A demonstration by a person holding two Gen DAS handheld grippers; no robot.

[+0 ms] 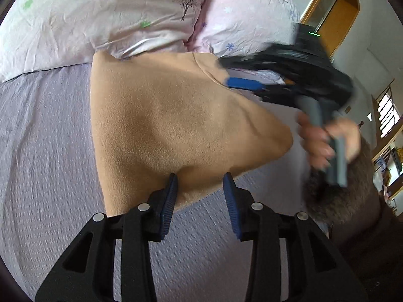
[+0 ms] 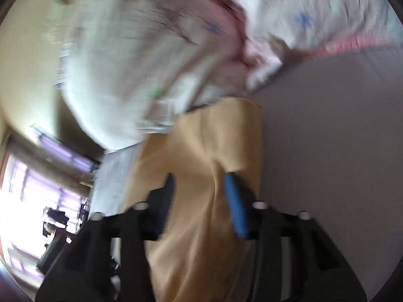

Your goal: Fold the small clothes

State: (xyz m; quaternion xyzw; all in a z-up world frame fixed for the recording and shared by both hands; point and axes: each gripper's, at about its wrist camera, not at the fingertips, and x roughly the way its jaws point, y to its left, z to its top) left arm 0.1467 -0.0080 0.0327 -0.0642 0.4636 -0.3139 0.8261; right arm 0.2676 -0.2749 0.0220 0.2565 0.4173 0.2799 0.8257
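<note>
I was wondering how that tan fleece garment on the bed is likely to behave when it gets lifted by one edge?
The tan fleece garment probably behaves floppily: it bunches and sags around the right gripper. It looks light, since it tents up without flattening the purple bedspread. Its fuzzy nap likely grips rather than slides.

Soft daylight; right wrist view heavily motion-blurred, window (image 2: 37, 196) overexposed, fisheye edges curved.

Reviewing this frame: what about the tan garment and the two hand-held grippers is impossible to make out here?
- Right wrist view: motion blur hides whether the right hand-held gripper pinches the tan garment.
- Left wrist view: the right hand-held gripper's blurred fingertips hide the garment's far corner.
- Left wrist view: the pillows cover the garment's top edge.
</note>
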